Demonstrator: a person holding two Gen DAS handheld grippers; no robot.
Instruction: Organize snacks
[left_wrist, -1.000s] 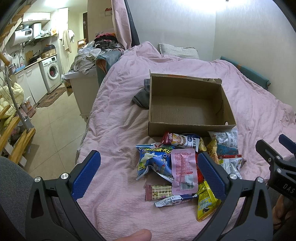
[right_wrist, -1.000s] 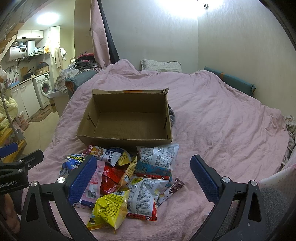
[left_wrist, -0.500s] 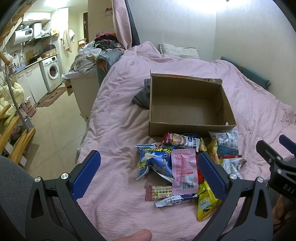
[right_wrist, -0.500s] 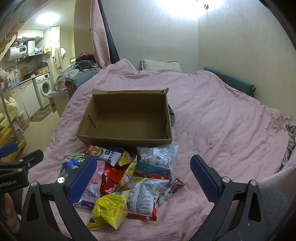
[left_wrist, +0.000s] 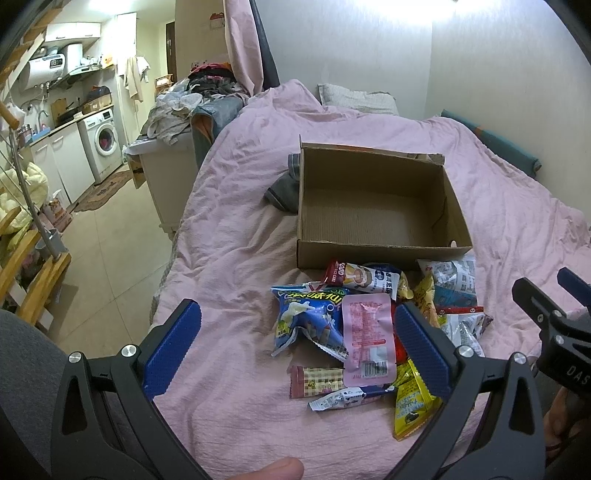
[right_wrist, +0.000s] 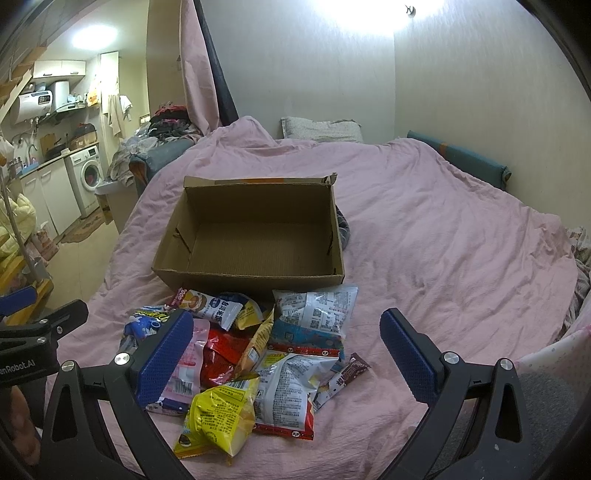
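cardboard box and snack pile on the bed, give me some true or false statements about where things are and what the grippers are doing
1. The cardboard box already holds several snack packets. False: it is empty.
2. The snack pile lies on the pink bedcover, on the near side of the box. True.
3. The left gripper is shut on the blue snack bag. False: its jaws are wide open and hold nothing.
4. The right gripper is open and holds nothing. True.
5. The yellow packet is at the near edge of the pile. True.
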